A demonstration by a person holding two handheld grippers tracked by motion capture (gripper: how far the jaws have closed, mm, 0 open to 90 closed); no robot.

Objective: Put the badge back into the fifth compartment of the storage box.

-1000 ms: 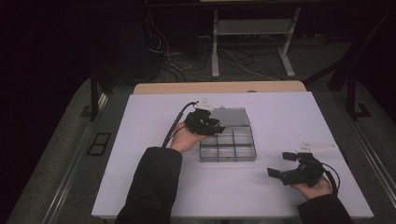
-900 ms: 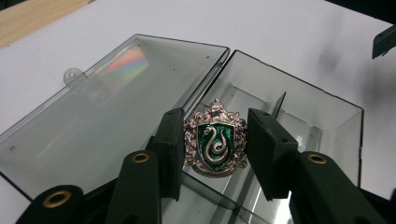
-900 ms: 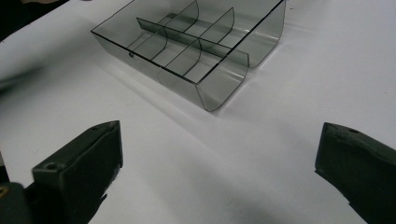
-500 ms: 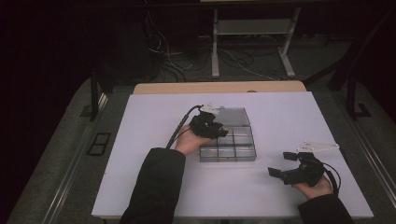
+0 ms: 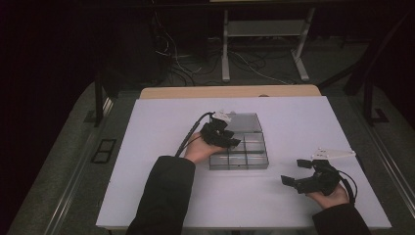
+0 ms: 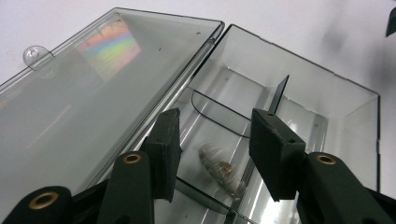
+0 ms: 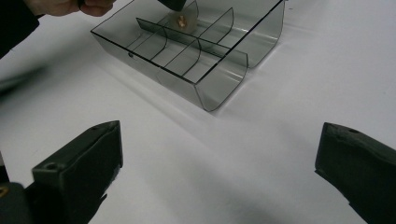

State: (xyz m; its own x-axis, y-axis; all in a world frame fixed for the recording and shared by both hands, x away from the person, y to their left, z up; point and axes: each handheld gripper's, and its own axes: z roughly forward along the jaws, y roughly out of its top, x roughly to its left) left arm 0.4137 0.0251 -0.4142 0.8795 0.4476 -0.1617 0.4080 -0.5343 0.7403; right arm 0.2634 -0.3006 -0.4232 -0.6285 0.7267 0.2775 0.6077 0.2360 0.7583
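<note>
No writing is legible on the clear smoky plastic compartment box [image 5: 244, 147], where the left gripper [image 6: 215, 140], jaws just opening, hangs unclamped over a small blurred brownish piece [image 6: 219, 170] in one compartment, while the right gripper [image 5: 299, 172] gapes wide, holding nothing.

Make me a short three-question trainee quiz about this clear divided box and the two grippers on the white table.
1. True or false: the lid of the clear box lies open.
2. What lies in the compartment below the left gripper? A) a small brownish object B) a coin C) nothing
3. Which gripper rests apart from the box, jaws spread wide over bare table?

Key:
1. True.
2. A: a blurred small brownish object lies between the pads, untouched, the jaws having just been opening.
3. The right gripper.
</note>
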